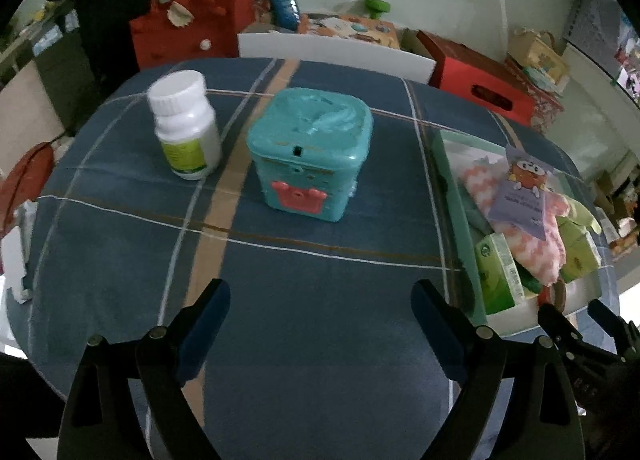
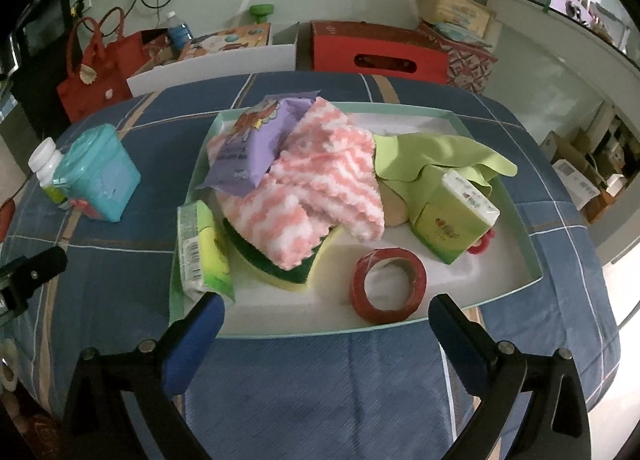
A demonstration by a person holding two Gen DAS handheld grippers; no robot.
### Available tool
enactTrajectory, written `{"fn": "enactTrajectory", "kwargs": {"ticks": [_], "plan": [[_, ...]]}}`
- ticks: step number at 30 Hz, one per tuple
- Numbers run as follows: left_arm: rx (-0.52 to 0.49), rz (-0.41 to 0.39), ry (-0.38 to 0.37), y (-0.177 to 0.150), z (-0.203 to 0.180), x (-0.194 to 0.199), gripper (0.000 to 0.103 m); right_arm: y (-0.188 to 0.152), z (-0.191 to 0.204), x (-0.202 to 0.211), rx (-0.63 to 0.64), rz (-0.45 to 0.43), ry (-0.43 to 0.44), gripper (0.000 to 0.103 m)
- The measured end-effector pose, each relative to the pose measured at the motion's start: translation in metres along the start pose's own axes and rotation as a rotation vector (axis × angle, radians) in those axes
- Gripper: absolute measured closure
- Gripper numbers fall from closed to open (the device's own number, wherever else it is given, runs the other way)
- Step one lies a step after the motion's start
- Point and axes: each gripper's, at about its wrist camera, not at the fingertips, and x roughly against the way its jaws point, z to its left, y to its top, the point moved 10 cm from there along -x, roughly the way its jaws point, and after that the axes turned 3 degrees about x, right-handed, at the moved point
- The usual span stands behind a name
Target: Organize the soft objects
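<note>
Shallow mint-rimmed white tray (image 2: 496, 288) on blue plaid tablecloth (image 1: 320, 268), holding: pink-and-white zigzag fleece cloth (image 2: 320, 188), lime-green cloth (image 2: 440, 156), purple wipes pack (image 2: 256, 148), green-yellow sponge (image 2: 276, 268), two green tissue packs (image 2: 456, 216), red tape roll (image 2: 388, 284). Left gripper (image 1: 320, 324): fingers spread, empty. Right gripper (image 2: 326, 332): fingers spread, empty, at the tray's near rim.

Both views are dimly lit, with colours muted and a cool cast. Brighter light is seen at the far right edge of the right wrist view, where the floor is washed out. Soft shadows are cast beneath the left tongs (image 1: 320, 324). Strong fisheye bending is shown at the edges, framed by black corners. Slight blur is noticed on the bag (image 1: 188, 16) far beyond the tongs.
</note>
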Motion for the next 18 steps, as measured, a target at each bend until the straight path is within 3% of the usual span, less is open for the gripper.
{"fn": "enactTrajectory", "kwargs": {"ticks": [6,18], "plan": [[-0.033,-0.008,0.171,-0.006,0.018,0.003,0.011,0.000,0.001,0.005,0.002,-0.018,-0.008,0.000],[-0.039,0.036,0.173,-0.013,0.020,-0.001,0.011,0.001,-0.004,0.011,-0.017,-0.027,-0.001,0.000]]}}
